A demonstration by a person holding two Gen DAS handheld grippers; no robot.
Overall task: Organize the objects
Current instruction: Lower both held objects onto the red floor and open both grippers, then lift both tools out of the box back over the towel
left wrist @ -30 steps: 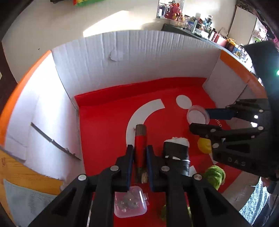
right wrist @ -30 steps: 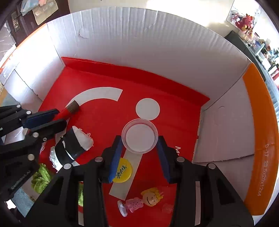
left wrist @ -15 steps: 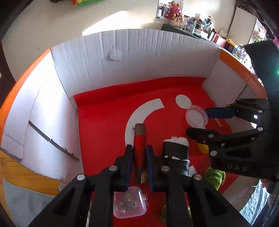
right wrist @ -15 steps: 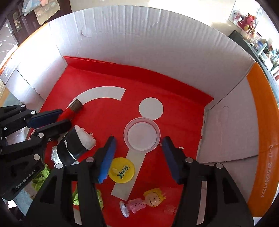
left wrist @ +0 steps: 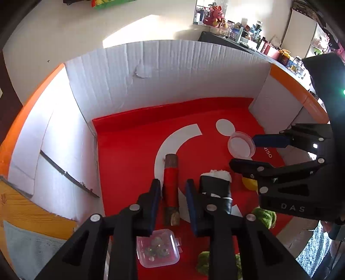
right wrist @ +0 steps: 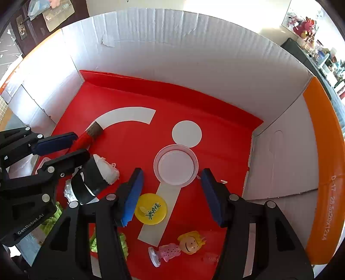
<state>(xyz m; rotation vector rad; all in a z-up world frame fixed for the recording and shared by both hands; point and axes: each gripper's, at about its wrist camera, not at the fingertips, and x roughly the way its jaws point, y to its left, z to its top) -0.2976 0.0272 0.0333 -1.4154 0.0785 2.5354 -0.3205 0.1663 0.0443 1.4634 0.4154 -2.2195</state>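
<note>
Left tool [left wrist: 171, 193] straddles the red-wrapped wooden stick [left wrist: 170, 187], its jaws opening and the pads now just clear of the stick's sides; the stick lies flat on the red floor of the cardboard box [left wrist: 172, 71], pointing toward the far wall; right tool [right wrist: 171, 189] stands with its jaws apart, the clear plastic lid [right wrist: 175, 164] lying on the floor just beyond its tips, untouched.

Only the left wrist view shows the small clear case of beads [left wrist: 158, 251] under the left tool, near the front; only the right wrist view shows the yellow disc [right wrist: 151, 209] whole — in the other view it is mostly hidden behind the right tool's finger — and the little doll with yellow hair [right wrist: 179, 247] lying near the front.

Just right of the stick lies a black-wrapped roll with a white end [left wrist: 215, 189], close beside the left tool's right finger; green fuzzy clumps [left wrist: 265, 217] sit at the near edge, partly covered by both tools; beyond the box a cluttered shelf with a pink plush toy [left wrist: 213, 14] stands far off.
</note>
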